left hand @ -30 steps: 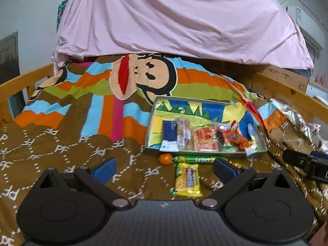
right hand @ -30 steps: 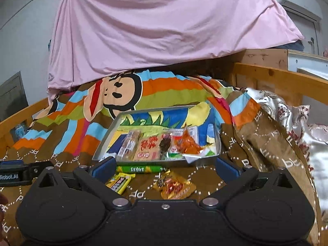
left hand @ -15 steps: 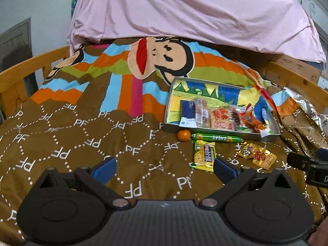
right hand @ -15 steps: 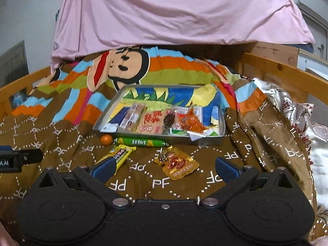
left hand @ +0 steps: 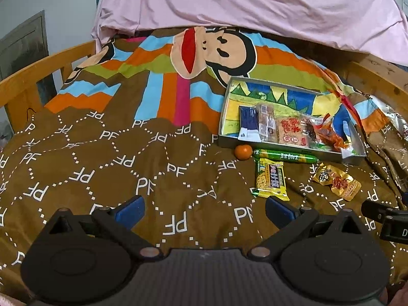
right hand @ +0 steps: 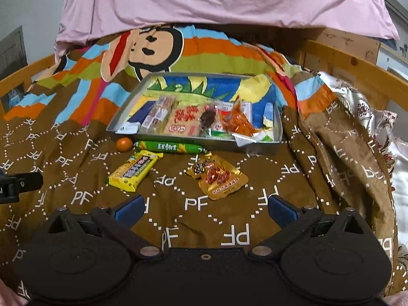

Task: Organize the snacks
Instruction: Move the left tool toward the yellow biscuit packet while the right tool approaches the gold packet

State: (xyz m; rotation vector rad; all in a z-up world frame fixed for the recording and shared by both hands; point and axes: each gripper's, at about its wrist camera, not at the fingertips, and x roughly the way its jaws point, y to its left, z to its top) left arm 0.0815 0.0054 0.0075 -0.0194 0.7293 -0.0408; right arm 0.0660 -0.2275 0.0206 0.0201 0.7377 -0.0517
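A grey tray (left hand: 355, 158) (right hand: 258, 148) with a picture lining holds several snack packets on the brown bedspread. In front of it lie a small orange fruit (left hand: 243, 151) (right hand: 124, 143), a green sausage stick (left hand: 285, 155) (right hand: 170, 147), a yellow snack bar (left hand: 271, 179) (right hand: 135, 170) and a gold packet (left hand: 336, 181) (right hand: 219, 179). My left gripper (left hand: 205, 210) is open and empty, low over the bedspread, left of the loose snacks. Nearer the gold packet, my right gripper (right hand: 205, 207) is open and empty too.
The brown "PF" bedspread (left hand: 114, 158) covers the bed, with a cartoon monkey print (left hand: 214, 48) and a pink sheet (left hand: 242, 2) behind. Wooden bed rails (left hand: 38, 76) (right hand: 357, 66) run along both sides. Folded fabric (right hand: 339, 137) is bunched to the right of the tray.
Both views have tilted downward and pulled back, so more bedspread and the loose snacks show in front of the tray. Both grippers stayed open.
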